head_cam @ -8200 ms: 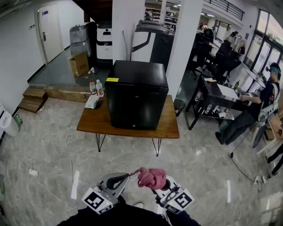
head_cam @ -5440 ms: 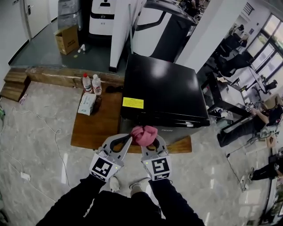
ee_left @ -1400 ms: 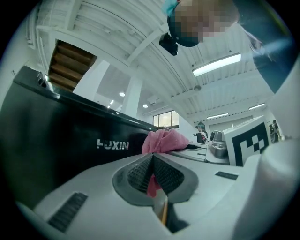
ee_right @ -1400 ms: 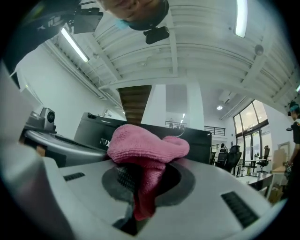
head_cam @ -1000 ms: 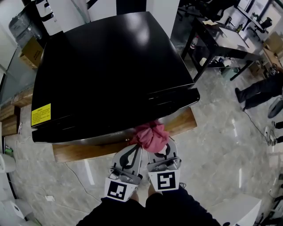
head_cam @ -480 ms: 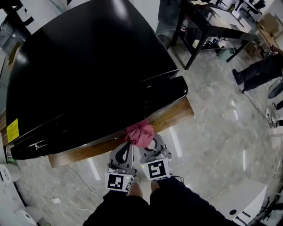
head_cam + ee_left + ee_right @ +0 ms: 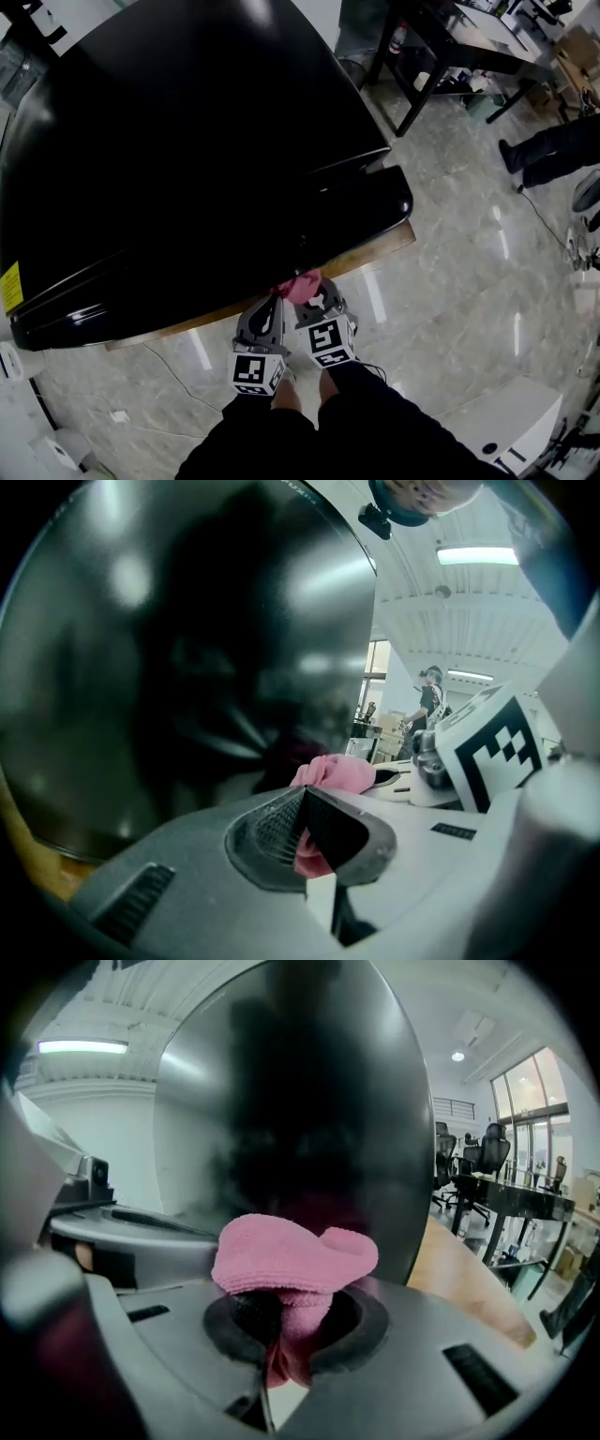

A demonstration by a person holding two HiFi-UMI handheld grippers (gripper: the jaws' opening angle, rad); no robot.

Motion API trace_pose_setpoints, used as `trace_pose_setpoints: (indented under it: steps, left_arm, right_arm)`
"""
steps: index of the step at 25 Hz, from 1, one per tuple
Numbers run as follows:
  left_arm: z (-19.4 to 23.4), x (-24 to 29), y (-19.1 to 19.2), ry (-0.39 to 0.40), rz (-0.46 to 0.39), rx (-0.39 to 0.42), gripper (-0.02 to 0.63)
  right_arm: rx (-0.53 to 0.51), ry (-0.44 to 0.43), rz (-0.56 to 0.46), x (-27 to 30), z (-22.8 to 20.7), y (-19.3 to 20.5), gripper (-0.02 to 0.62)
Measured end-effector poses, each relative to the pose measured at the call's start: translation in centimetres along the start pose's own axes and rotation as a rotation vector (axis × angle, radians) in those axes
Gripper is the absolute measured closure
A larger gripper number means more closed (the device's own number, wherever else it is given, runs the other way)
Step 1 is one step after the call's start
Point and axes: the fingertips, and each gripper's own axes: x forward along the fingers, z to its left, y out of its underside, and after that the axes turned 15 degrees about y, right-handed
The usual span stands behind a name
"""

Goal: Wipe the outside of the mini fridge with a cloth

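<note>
The black mini fridge (image 7: 187,141) fills the upper left of the head view, seen from above on a wooden table (image 7: 375,251). Below its front edge the two grippers sit side by side. The left gripper (image 7: 272,302) and right gripper (image 7: 317,295) both point at the fridge door. A bunched pink cloth (image 7: 300,286) sits between their tips, partly hidden under the door's overhang. In the right gripper view the cloth (image 7: 291,1255) bulges above the shut right gripper (image 7: 281,1321), close to the glossy door (image 7: 300,1101). The left gripper (image 7: 302,803) is shut with pink cloth (image 7: 311,853) showing in its jaws.
A black desk (image 7: 441,47) stands at the upper right, with a person's legs (image 7: 553,150) beyond it. Marble floor (image 7: 450,309) lies right of the table. A white unit (image 7: 497,431) sits at the bottom right. The wearer's feet (image 7: 286,398) are near the table's front edge.
The grippers and cloth have moved closer in under the fridge's front edge, so less cloth shows in the head view. The view has shifted slightly over the fridge.
</note>
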Motion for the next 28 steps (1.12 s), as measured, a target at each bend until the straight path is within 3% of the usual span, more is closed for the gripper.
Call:
trace_pose_setpoints:
  steps: [6,9,14,19,21,24,28]
  left_arm:
    - [-1.3,-0.9,-1.4,0.0,-0.02,-0.026,0.6]
    - [-4.0,-2.0,-4.0,0.065,-0.032,0.01,0.6]
    - [-8.9,-6.0,-11.0,0.138,-0.08,0.064,0.6]
    - [-12.7,-9.4,-21.5,0.154,-0.171,0.085,0.6]
    - [-14.1,-10.9,-26.5,0.154,-0.215,0.103,0.6]
    - [-15.9,-13.5,-32.5,0.14,-0.259,0.164,0.6]
    - [-17.8,-15.5,-37.1,0.102,-0.27,0.201,0.6]
  right_arm:
    - [-0.017,-0.066,0.032,-1.4,-0.5,0.4,0.537]
    - [0.008,-0.099,-0.019,-4.7,-1.0,-2.3,0.537]
    - [-0.024,-0.174,-0.179,-12.2,-1.7,-10.3,0.537]
    - [-0.045,-0.248,-0.323,-18.5,-3.6,-20.0,0.537]
    - [-0.06,-0.276,-0.358,-21.0,-4.4,-24.3,0.537]
    - [-0.046,-0.311,-0.539,-24.9,-4.9,-31.6,0.537]
    - [-0.05,-0.347,-0.65,-28.3,-5.6,-36.4,0.537]
